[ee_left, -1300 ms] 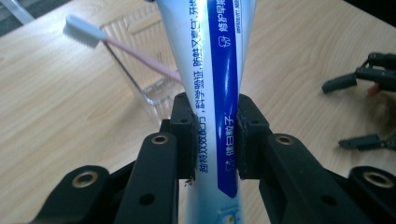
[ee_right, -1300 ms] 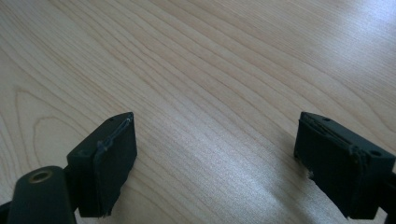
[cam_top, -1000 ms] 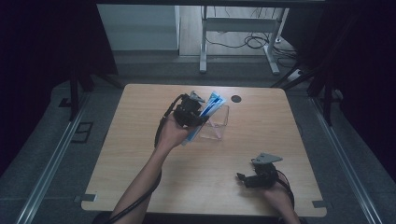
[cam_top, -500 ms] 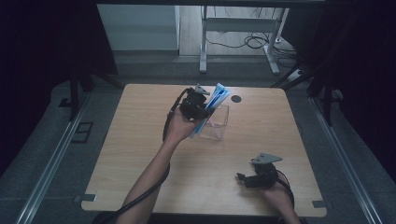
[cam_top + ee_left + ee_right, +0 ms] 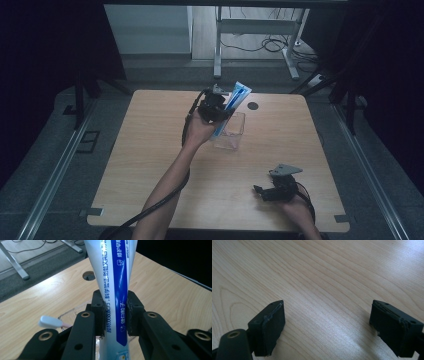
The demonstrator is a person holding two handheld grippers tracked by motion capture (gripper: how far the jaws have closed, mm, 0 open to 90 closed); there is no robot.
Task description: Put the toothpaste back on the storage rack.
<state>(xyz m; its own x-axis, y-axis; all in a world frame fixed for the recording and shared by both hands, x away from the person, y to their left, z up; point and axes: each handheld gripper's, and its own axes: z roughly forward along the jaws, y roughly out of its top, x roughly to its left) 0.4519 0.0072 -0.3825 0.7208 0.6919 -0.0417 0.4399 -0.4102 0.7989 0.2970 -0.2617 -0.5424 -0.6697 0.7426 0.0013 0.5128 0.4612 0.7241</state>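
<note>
Here, a light wooden table (image 5: pixel 150 165) is seen from above, with a person's forearms entering from six o'clock. The left gripper (image 5: pixel 220 111) is held up over the middle of the table, toward twelve o'clock from the centre. A blue-and-white toothpaste tube (image 5: pixel 234 102) is pinched between its black jaws, which are pressed against the tube's two flat sides in the left gripper view (image 5: pixel 115 312). The tube is tilted, its flat crimped end pointing up toward one o'clock and its lower end dipping into a clear plastic box (image 5: pixel 235 134) that stands on the table just beneath the gripper. In the left gripper view, a toothbrush head (image 5: pixel 50 321) with a pale pink neck is seen at eight o'clock of the tube, over the clear box. A round cable hole (image 5: pixel 253 105) is set in the tabletop near the far edge, at two o'clock from the box. The right gripper (image 5: pixel 265 192) is rested low on the table at five o'clock, well apart from the box, its jaws spread wide over bare wood (image 5: pixel 327 320) with nothing between them.
</note>
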